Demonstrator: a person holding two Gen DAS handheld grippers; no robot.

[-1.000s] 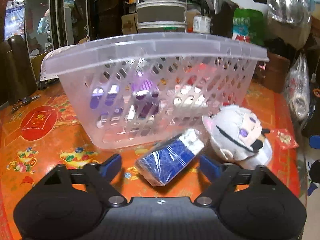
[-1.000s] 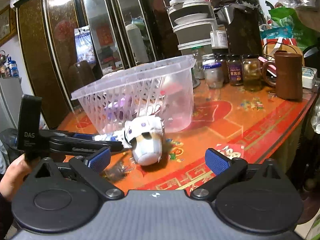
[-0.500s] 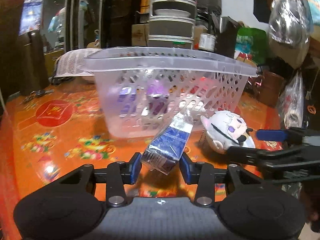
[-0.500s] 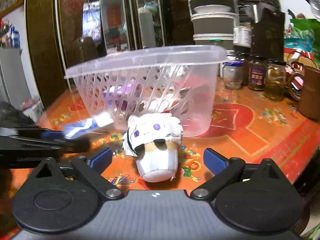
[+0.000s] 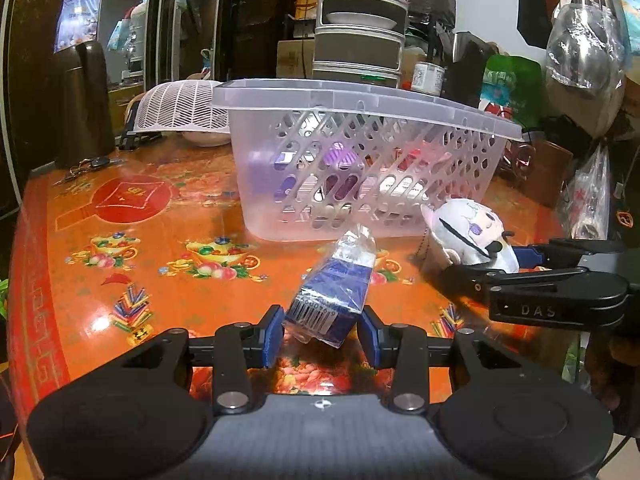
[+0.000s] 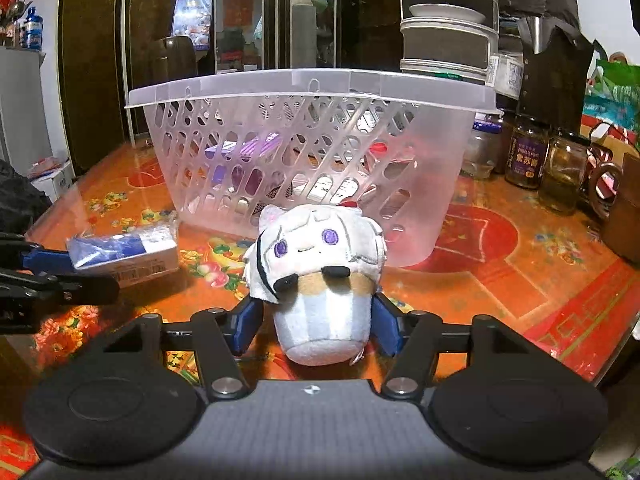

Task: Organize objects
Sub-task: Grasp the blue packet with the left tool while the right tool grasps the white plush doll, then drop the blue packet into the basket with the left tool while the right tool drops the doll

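A clear plastic basket (image 5: 360,120) (image 6: 440,184) stands on the orange table and holds several small items. My left gripper (image 5: 322,330) is shut on a blue plastic-wrapped pack (image 5: 334,288), which also shows in the right wrist view (image 6: 124,250). My right gripper (image 6: 318,326) is shut on a white plush toy (image 6: 320,276) just in front of the basket; the toy also shows in the left wrist view (image 5: 468,236), with the right gripper (image 5: 516,266) around it.
The orange patterned table (image 5: 120,280) carries a white mesh cover (image 5: 180,106), a dark flask (image 5: 86,100) and keys (image 5: 86,166) at the left. Glass jars (image 6: 528,156) and a brown mug (image 6: 624,208) stand right of the basket. Stacked tins (image 6: 448,24) rise behind it.
Both grippers have closed: the left on the blue pack, the right on the plush toy. The right gripper moved forward around the toy, and the left view pulled back from the basket.
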